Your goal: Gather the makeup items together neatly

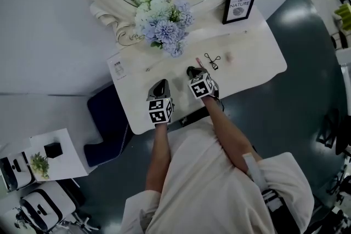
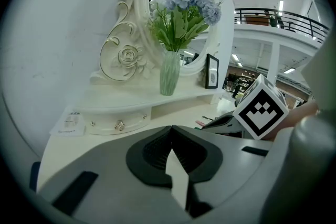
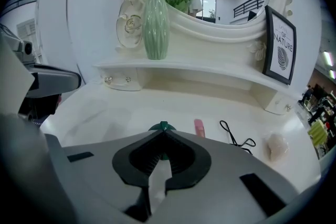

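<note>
Lying flat, pink stick (image 3: 199, 127) points at the shelf (image 3: 210, 70) (curler (image 3: 236, 136) beside).

smooth white table (image 3: 105, 113), matt black eyelash curler (image 3: 233, 139)

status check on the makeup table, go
Left tongs and right tongs shut, small green thing at right tips. Pink stick, eyelash curler, beige puff lie apart. Nothing blocking.

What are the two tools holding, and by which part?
Left tool: nothing, jaws together. Right tool: shut, with a small green thing at its tips; whether it is pinched cannot be told.
</note>
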Motion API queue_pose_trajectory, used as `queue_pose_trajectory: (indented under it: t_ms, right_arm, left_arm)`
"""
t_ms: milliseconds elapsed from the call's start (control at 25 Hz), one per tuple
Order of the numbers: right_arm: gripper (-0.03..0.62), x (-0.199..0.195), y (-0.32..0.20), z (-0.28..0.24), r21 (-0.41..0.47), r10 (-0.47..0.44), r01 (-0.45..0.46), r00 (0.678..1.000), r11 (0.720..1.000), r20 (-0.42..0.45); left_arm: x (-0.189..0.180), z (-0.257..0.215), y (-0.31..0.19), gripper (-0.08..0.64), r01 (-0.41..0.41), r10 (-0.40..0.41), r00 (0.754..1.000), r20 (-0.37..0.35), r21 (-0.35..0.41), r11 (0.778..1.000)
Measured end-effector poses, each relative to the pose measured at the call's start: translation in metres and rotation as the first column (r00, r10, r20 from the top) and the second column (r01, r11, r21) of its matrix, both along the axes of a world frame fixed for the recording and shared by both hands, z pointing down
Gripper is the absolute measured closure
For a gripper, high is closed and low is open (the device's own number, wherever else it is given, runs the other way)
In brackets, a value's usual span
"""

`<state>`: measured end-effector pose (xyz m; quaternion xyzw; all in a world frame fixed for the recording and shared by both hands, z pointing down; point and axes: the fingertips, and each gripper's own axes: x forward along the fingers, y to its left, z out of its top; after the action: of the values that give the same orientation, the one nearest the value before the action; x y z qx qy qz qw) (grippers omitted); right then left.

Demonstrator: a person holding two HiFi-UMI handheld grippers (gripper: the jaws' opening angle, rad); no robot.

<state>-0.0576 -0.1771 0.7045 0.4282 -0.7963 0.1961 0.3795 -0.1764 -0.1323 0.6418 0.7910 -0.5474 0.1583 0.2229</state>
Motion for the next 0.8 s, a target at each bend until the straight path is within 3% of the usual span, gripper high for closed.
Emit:
queue_pose_trajectory:
  t_ms: [520, 800]
  right_arm:
    - [0.535, -0.007, 0.010, -0.008, 0.040, 0.037, -0.038, 0.999, 0.998, 0.038]
    - [0.535, 0.001, 0.030, -0.025, 0.086, 0.052, -0.057, 0.996, 0.995, 0.067]
  left_arm:
    - [-0.014, -0.007, 0.026, 0.545, 0.006, -0.007, 1.000, 0.028, 0.021, 1.000]
    - [-0.021, -0.008, 0.042, 0.545, 0.040, -0.040, 0.999, 0.002, 0.028, 0.999]
